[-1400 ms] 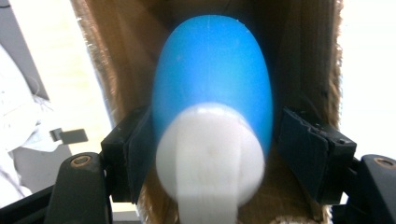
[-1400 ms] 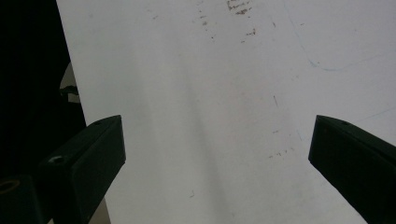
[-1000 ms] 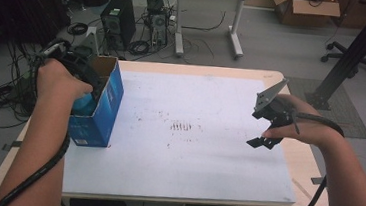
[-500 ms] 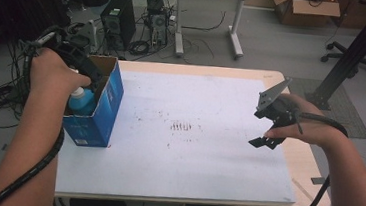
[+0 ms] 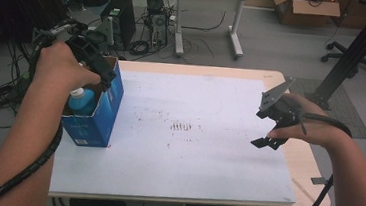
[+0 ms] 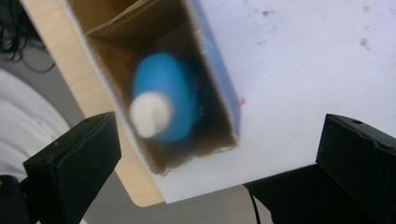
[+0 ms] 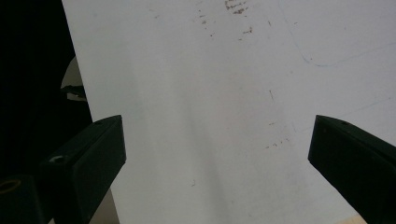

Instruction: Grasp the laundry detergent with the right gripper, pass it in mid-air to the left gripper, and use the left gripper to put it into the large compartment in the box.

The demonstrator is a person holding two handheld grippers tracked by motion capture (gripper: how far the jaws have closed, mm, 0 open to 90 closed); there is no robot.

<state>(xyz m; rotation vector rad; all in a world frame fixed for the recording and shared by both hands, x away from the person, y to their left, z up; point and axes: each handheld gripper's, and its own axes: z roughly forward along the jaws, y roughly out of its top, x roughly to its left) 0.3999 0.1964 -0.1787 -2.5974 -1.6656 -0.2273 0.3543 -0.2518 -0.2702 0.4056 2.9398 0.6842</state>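
Rising off the box (image 5: pixel 94 118), the left gripper (image 6: pixel 215 168) has just let go: its fingers (image 6: pixel 74 158) have been opening over the last moment and now stand spread wide, with nothing between them. A second ago the left hand (image 5: pixel 61 65) was sunk low over the box mouth; now it sits higher and back toward the counter's (image 5: pixel 283 84) far left corner, so the bottle (image 5: pixel 82 100) shows plainly below it. The bottle, blue with a white cap, stands upright inside the open blue box, which rests at the left edge of the white sheet (image 5: pixel 190 169). From that, the placing looks done, and the hand is clearing away.

The right gripper (image 7: pixel 215 158) hovers over bare sheet at the counter's right side, fingers spread and empty, where it was a second ago.
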